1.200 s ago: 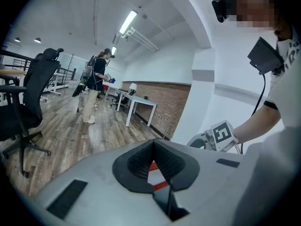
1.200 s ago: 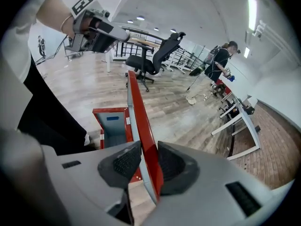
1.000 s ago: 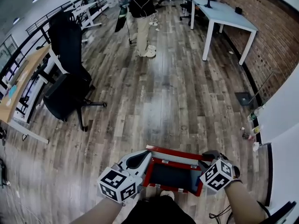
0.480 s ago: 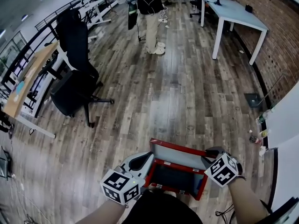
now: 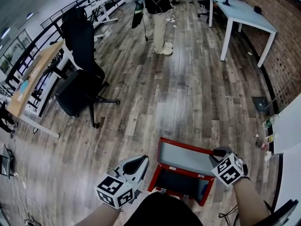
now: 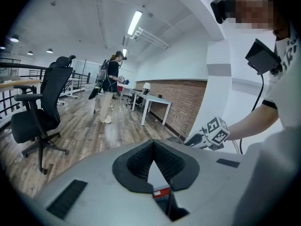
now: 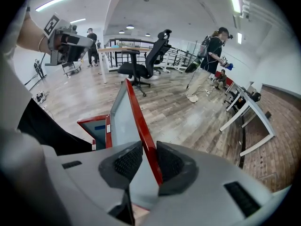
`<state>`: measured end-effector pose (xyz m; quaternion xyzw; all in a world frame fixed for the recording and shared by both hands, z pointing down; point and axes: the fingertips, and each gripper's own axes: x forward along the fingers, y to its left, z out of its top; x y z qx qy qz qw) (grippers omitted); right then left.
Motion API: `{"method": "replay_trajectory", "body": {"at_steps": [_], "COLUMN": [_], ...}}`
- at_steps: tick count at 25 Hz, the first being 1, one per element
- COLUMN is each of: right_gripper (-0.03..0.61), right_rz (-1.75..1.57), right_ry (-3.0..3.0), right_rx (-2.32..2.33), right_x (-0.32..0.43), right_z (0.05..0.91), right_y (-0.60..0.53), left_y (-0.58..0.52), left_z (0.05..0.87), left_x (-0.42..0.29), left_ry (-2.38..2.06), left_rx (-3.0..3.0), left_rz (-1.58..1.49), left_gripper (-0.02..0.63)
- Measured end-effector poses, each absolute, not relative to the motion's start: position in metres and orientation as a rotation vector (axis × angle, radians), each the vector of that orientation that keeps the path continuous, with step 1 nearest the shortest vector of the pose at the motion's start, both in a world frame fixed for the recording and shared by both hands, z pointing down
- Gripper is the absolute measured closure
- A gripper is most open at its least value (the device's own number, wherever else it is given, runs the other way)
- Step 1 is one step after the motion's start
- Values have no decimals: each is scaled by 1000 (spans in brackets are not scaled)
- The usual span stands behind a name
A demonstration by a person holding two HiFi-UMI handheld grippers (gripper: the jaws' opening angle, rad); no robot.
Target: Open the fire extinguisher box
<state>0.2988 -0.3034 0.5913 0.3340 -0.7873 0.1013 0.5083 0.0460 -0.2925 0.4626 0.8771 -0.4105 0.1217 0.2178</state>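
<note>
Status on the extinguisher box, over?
Right gripper jaws just closed further on lid edge. Left gripper shut, empty. Box open, lid up. Nothing blocking.

Wood floor [image 5: 178, 93], brick wall [image 5: 284, 27], black chair [image 5: 77, 86], white table [image 5: 244, 11].

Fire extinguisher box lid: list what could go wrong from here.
1. The right hand-held gripper, its jaws just closing further, pinches only the thin red edge of the lid; it could slip and drop shut.
2. The left hand-held gripper hangs beside the box, not holding it; the box might shift.
</note>
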Motion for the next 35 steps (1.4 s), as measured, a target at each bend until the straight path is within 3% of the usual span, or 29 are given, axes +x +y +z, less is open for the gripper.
{"method": "replay_trajectory", "body": {"at_steps": [16, 35], "right_gripper": [523, 525], "right_rz": [68, -59], "right_ry": [-1676, -1492], "right_rx": [785, 829], "right_x": [314, 324], "right_z": [627, 654], "right_y": [-344, -366], "left_y": [-302, -288], "left_z": [488, 511], "left_x": [24, -12], "left_ry": [-1144, -1154], "left_rx": [2364, 2300], "left_rz": [389, 440], "left_gripper": [607, 607]}}
